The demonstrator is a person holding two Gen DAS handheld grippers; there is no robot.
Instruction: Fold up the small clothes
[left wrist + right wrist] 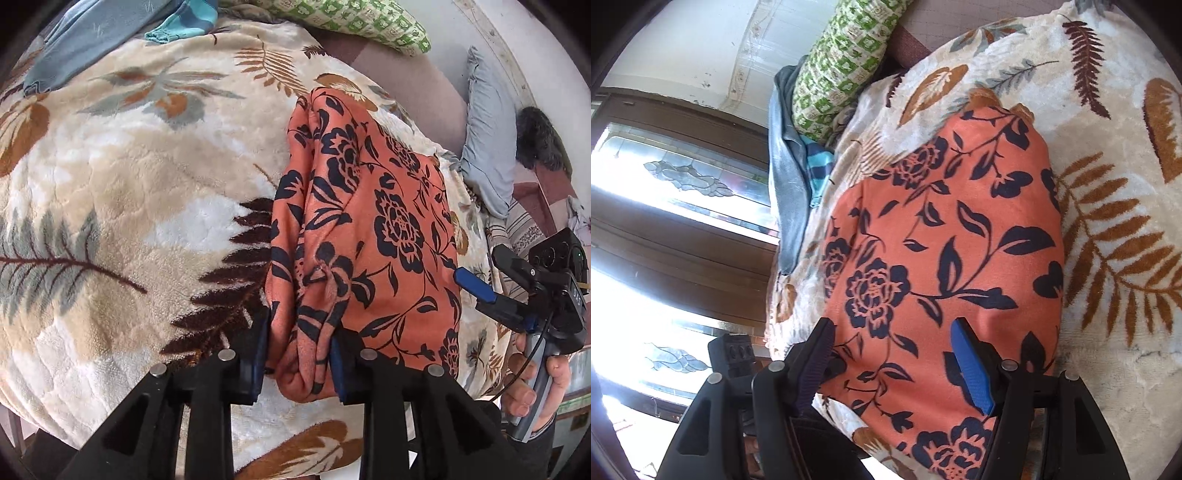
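Orange garment (373, 221) folded on blanket (129, 184); left gripper (299, 354) fingers pinch bunched near edge; right gripper (905, 362) fingers spread above cloth. Risk: thin bite slips, fold falls open

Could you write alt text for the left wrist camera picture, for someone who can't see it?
The left gripper has its jaws closed on the bunched edge of a folded orange cloth with dark flowers, which lies on a cream leaf-print blanket. At the right edge, a hand holds the right gripper, its jaws open above the cloth.
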